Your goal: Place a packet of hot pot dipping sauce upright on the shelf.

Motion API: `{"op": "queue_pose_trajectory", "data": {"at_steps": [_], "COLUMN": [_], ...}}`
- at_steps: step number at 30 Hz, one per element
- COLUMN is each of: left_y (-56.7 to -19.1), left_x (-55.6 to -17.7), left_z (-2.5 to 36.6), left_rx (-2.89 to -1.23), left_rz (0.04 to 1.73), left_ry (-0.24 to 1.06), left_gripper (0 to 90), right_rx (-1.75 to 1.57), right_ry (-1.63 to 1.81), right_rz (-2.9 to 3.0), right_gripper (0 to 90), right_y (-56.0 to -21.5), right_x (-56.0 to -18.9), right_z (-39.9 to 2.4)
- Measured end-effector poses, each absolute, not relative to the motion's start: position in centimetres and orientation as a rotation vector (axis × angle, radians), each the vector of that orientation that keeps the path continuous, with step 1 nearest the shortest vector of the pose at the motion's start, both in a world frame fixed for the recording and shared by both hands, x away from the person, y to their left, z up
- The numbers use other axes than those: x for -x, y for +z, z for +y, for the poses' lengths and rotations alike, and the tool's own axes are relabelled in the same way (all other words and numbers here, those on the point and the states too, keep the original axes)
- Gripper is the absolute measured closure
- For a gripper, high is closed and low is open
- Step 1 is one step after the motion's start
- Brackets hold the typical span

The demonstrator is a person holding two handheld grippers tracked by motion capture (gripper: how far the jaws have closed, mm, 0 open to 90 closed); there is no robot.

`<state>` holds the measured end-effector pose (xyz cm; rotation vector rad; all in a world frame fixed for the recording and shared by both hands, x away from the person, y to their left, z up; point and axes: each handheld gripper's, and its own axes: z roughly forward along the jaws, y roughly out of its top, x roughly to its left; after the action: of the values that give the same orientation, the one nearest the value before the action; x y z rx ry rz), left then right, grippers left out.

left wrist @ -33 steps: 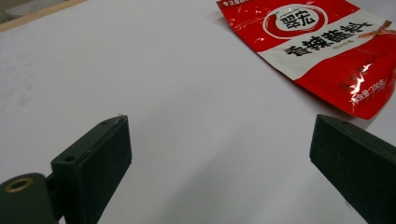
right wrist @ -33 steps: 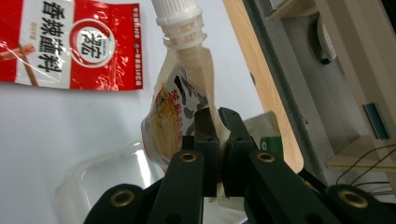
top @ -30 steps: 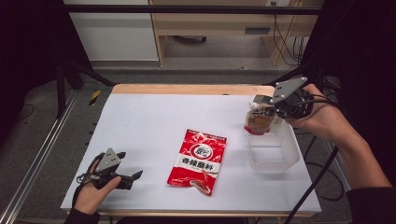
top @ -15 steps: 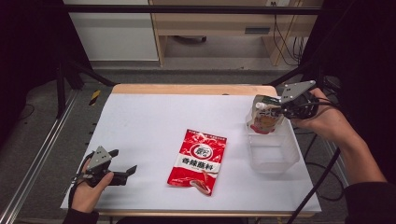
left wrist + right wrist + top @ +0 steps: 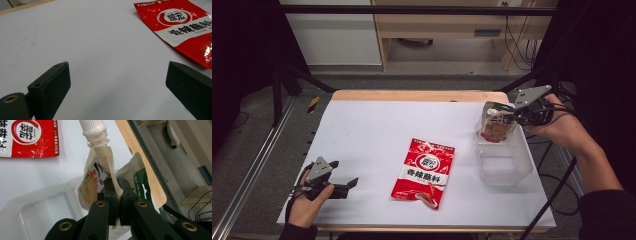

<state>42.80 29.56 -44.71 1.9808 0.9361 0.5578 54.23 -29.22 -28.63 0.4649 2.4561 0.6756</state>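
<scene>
Right gripper (image 5: pixel 512 117) is clamped on a spouted pouch (image 5: pixel 496 125), jaws nearly together with the pouch's edge film pinched between the pads. In the right gripper view the gripper (image 5: pixel 116 195) bites the pouch (image 5: pixel 96 182) on its side seam below the white screw cap (image 5: pixel 93 130); cap points away from the camera. The high view shows the pouch hanging over the far end of a clear plastic tub (image 5: pixel 507 167), its lower part at or just inside the far rim; whether it touches the tub floor can't be told. The right gripper view puts the tub (image 5: pixel 37 212) directly under and beside the pouch.

Tub sits at the right side of the white table (image 5: pixel 372 130), near the right edge.

Left gripper (image 5: pixel 349 184) rests low at the near left corner of the table, held in the left hand (image 5: pixel 304 205), jaws wide apart and holding nothing. In the left gripper view the gripper (image 5: pixel 117 82) has bare table between its jaws.

Red sachet (image 5: pixel 424 172) lies flat mid-table, between the two grippers, well apart from the tub and from the left gripper. It shows in the left gripper view (image 5: pixel 185 27) ahead and to the right of the jaws, and in the right gripper view (image 5: pixel 27 137) beyond the tub. Nothing is touching it
</scene>
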Motion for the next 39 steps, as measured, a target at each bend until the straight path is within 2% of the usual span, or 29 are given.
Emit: {"op": "queue_pose_trajectory", "data": {"at_steps": [39], "left_y": [-45.0], "left_x": [-42.8], "left_z": [28.9], "left_rx": [-2.022], "left_rz": [0.922], "left_ry": [0.541], "left_gripper": [5.5], "right_rx": [-0.58], "right_ry": [0.702], "right_rz": [2.505], "right_gripper": [86.8], "right_y": [-33.1], "right_x": [-54.9], "right_z": [-30.4]}}
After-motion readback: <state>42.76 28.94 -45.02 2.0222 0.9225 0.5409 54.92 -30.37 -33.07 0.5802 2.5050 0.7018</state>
